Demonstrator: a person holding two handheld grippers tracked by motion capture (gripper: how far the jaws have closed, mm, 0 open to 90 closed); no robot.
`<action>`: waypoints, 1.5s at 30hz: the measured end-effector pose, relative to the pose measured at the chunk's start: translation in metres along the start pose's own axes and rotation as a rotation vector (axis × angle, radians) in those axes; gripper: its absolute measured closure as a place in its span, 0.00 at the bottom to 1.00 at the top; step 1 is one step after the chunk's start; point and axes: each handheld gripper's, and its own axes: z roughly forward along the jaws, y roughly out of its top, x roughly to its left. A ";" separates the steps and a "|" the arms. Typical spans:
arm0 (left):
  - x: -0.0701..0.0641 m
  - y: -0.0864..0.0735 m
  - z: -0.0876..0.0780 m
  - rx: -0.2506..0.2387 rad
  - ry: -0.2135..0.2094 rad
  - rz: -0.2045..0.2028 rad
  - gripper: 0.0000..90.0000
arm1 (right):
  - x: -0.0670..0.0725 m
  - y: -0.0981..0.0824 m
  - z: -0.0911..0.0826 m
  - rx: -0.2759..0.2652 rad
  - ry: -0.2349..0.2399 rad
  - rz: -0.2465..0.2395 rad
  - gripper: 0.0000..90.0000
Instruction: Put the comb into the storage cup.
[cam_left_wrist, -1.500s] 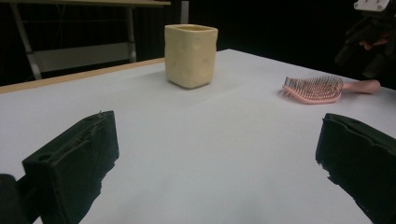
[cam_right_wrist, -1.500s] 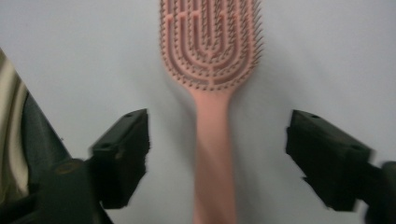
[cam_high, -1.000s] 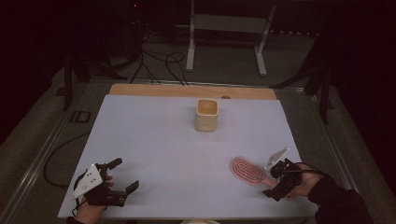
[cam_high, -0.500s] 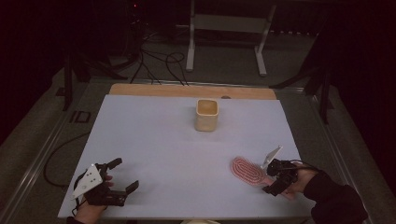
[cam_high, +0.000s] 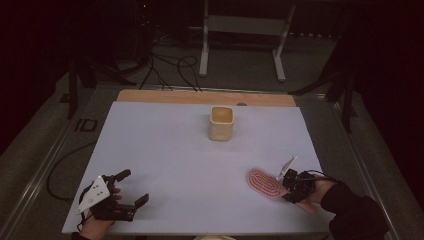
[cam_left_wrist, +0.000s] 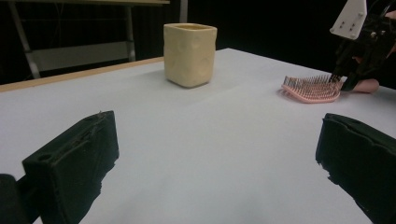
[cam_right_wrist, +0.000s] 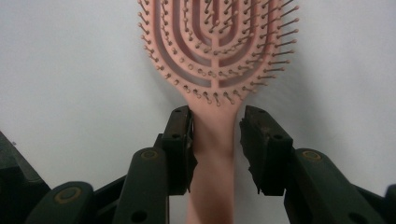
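Note:
A pink hairbrush (cam_high: 262, 182) lies bristles up on the white table top, at the front right. My right gripper (cam_high: 289, 186) is at its handle end. In the right gripper view the handle (cam_right_wrist: 212, 154) runs between the two jaws of that gripper (cam_right_wrist: 215, 123). The jaws have just been closing; the left pad touches the handle and a thin gap is left at the right pad. My left gripper (cam_high: 134, 186) rests at the front left, wide open with nothing between its jaws (cam_left_wrist: 217, 140). From there the hairbrush (cam_left_wrist: 310, 88) shows far off to the right.
A cream square cup (cam_high: 221, 122) stands upright at the middle back of the table; it is also in the left gripper view (cam_left_wrist: 190, 53). A wooden strip (cam_high: 200, 97) runs along the far edge. Cables and a metal stand lie on the floor beyond.
My right gripper has shifted a little left onto the brush handle and its jaws have narrowed around it. The left gripper, the cup and the brush have stayed put.

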 end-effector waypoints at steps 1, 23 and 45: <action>0.000 0.000 0.000 0.000 -0.001 0.000 0.00 | -0.001 0.000 0.000 0.000 0.002 -0.005 0.70; -0.001 0.000 0.001 0.005 -0.007 0.002 0.00 | 0.007 0.009 0.012 0.056 -0.028 0.010 0.74; -0.001 -0.001 0.001 0.010 -0.002 0.004 0.00 | 0.005 0.006 0.003 -0.154 -0.062 -0.031 0.79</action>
